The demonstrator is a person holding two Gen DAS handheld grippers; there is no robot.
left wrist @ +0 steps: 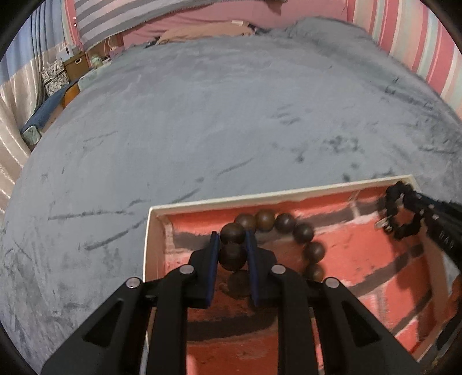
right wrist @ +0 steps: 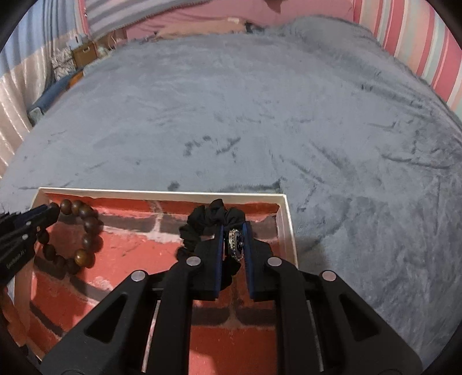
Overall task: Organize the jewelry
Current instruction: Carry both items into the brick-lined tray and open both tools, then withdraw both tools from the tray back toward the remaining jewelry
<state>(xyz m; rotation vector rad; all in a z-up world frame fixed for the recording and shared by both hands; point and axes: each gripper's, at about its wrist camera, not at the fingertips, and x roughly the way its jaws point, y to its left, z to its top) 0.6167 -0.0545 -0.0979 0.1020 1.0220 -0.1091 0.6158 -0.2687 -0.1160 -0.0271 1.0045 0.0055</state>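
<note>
A shallow white-rimmed box with a red brick-pattern lining lies on a grey plush bedspread. My left gripper is shut on a brown wooden bead bracelet, whose loop hangs over the box's left part. My right gripper is shut on a black scrunchie, its pads pinching the jewelled round charm over the box's right part. Each gripper shows in the other's view: the right gripper at the right edge, the left gripper at the left edge.
The grey bedspread stretches far beyond the box. Pink and striped bedding lies at the far end, a striped wall at the right. A wooden crate and curtains stand off the bed's left side.
</note>
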